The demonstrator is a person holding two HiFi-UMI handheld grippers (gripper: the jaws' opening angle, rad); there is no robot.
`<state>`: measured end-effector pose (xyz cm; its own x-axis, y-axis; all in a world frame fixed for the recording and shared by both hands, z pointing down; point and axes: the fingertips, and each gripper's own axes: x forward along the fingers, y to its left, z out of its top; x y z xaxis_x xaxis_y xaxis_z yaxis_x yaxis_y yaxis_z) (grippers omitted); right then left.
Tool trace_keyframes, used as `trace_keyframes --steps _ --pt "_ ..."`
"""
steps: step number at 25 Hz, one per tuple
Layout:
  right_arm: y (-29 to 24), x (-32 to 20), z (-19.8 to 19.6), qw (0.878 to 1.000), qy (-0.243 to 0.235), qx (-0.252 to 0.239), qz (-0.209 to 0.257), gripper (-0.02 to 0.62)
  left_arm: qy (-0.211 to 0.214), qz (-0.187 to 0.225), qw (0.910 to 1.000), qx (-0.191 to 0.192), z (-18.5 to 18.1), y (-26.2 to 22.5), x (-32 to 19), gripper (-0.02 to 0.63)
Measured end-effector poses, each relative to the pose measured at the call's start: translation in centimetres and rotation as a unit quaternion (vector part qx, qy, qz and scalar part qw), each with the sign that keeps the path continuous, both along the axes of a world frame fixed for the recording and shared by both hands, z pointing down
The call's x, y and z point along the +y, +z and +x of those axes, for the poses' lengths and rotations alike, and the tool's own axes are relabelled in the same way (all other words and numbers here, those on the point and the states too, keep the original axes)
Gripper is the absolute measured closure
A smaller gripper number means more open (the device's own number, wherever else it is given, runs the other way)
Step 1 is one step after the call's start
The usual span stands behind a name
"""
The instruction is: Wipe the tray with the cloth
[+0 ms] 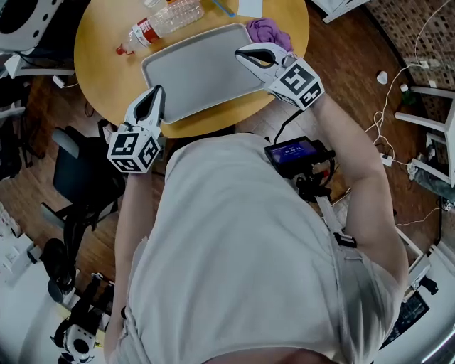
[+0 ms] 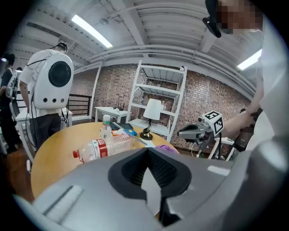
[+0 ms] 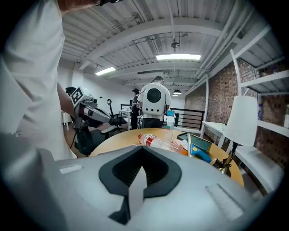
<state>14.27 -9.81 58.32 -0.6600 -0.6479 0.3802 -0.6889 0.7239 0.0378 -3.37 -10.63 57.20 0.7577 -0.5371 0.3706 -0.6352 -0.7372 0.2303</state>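
Round wooden table [image 1: 106, 50], brick wall [image 2: 113, 88] behind. Tray [image 1: 199, 71] flat on table; cloth [image 1: 266, 31] at its far right corner, bottle [image 1: 160, 23] beside its far edge. Left gripper [image 1: 157, 92] and right gripper [image 1: 239, 54]: jaws together, empty, at tray's near corners.

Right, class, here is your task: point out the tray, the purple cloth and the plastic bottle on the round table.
tray [image 1: 202, 71]: head view, on its bare grey floor.
purple cloth [image 1: 267, 31]: head view, middle of the crumpled heap.
plastic bottle [image 1: 173, 16]: head view, on its clear body.
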Motion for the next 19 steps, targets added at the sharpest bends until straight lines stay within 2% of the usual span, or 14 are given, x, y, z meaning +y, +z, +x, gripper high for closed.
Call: trace_keyframes --steps 11,15,19 --pt "2.1 2.0 -0.4 1.0 -0.007 -0.008 -0.008 0.595 -0.001 0.0 1.0 0.003 -0.1 1.3 1.9 0.606" --pt "2.3 1.3 -1.7 0.999 -0.03 0.001 -0.01 0.595 -0.018 0.0 0.9998 0.006 -1.1 1.3 1.7 0.606" --pt "1.6 0.7 -1.6 0.999 -0.042 0.01 -0.007 0.595 -0.016 0.002 0.9998 0.014 -0.1 1.4 1.1 0.606"
